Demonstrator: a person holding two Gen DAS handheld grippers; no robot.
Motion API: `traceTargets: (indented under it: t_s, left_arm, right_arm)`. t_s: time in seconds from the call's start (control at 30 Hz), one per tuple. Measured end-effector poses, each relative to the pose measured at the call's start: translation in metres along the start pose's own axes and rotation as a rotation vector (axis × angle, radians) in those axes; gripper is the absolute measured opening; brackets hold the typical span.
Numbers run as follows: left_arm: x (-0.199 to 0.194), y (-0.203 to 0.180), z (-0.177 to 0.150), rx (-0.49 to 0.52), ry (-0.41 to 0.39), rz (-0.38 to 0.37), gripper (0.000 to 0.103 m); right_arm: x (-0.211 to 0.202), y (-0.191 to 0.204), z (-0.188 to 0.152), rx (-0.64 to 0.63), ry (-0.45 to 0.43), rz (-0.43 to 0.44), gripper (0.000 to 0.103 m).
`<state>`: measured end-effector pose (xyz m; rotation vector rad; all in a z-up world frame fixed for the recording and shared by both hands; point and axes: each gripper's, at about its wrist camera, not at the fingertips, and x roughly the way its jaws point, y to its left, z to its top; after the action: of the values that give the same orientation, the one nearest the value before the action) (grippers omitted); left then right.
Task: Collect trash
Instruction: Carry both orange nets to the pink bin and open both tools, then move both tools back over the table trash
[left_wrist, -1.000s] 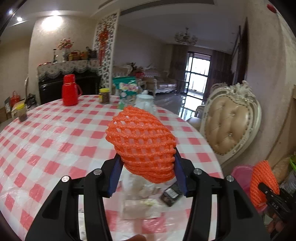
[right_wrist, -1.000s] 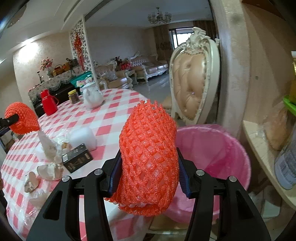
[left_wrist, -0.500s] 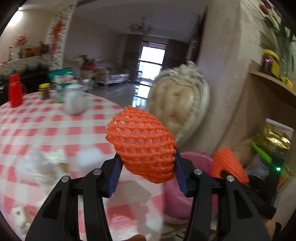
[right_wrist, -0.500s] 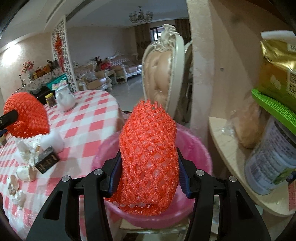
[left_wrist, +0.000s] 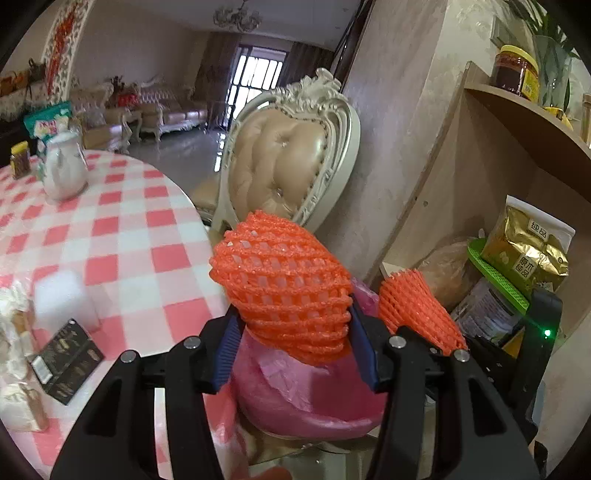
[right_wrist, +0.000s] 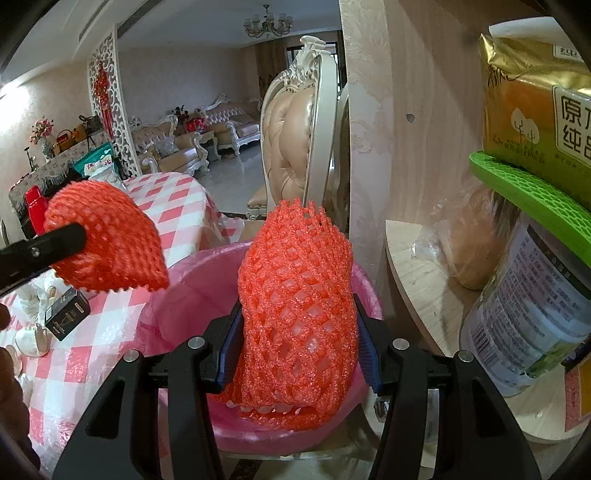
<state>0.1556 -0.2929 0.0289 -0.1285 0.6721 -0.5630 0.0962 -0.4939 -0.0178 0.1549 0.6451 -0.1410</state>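
your left claw (left_wrist: 291, 343) holds an orange foam net (left_wrist: 284, 284). the blue pads press on both sides of the net, so the claw is partly closed around it. the net sticks up and leans a little to the left. it hangs over the near edge of the pink bin (left_wrist: 295, 398), which stands just beside the round surface (left_wrist: 122, 236) with the red and white checked cloth.

your right claw (right_wrist: 297, 350) holds a second orange foam net (right_wrist: 299, 302). its pads squeeze that net from both sides too, so this claw is also partly closed on it. this net stands almost upright, and its bottom end hangs down inside the pink bin (right_wrist: 192, 280). the bin has a pink bag in it.

in the right view, the first net (right_wrist: 110, 240) shows on the left, up over the edge of the surface (right_wrist: 170, 206) and near the bin's rim. in the left view, the second net (left_wrist: 413, 306) shows on the right, over the far side of the bin.

more trash lies on the surface: a small black box (left_wrist: 64, 360) and some white crumpled paper (left_wrist: 14, 317) just beside it. a white teapot (left_wrist: 64, 170) stands farther back. a cream chair (left_wrist: 291, 155) stands behind the bin, and a wooden shelf (right_wrist: 417, 258) with bags and a jar is on the right.
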Motion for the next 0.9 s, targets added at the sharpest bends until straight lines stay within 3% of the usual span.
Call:
traceTargets:
  t_s: [0.2, 0.3, 0.5, 0.6, 0.83, 0.9]
  left_arm:
    - [0.018, 0.001, 0.0, -0.012, 0.052, -0.035, 0.067]
    - [0.019, 0.003, 0.001, -0.025, 0.057, -0.04, 0.073]
    - [0.018, 0.011, 0.0, -0.045, 0.053, -0.026, 0.075]
    - [0.014, 0.016, -0.001, -0.053, 0.045, -0.016, 0.077]
    - [-0.008, 0.029, -0.002, -0.068, -0.014, 0.039, 0.09]
    - [-0.015, 0.03, -0.003, -0.053, -0.035, 0.06, 0.098]
  right_arm:
    - [0.007, 0.0, 0.001, -0.004, 0.009, 0.01, 0.053]
    - [0.009, -0.001, 0.001, -0.001, 0.009, 0.017, 0.064]
    - [0.012, 0.0, 0.002, -0.001, 0.005, 0.005, 0.073]
    - [0.011, 0.002, 0.002, -0.009, -0.007, 0.0, 0.083]
    - [0.011, 0.006, 0.002, -0.018, -0.006, 0.0, 0.085]
    - [0.009, 0.009, 0.003, -0.022, -0.011, -0.001, 0.086]
